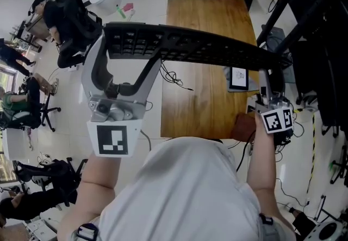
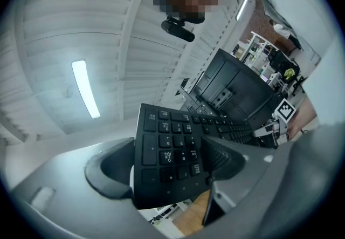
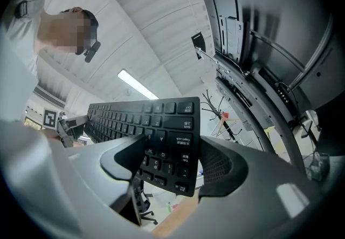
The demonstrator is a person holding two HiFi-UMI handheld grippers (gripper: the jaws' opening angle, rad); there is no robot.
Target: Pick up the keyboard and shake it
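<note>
Head view: black plastic keyboard above brown wooden desk, probably keys-down; left gripper and right gripper jaws clamp its ends.

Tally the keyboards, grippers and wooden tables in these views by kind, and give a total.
keyboard: 1
grippers: 2 (left gripper, right gripper)
wooden table: 1
Total: 4
</note>
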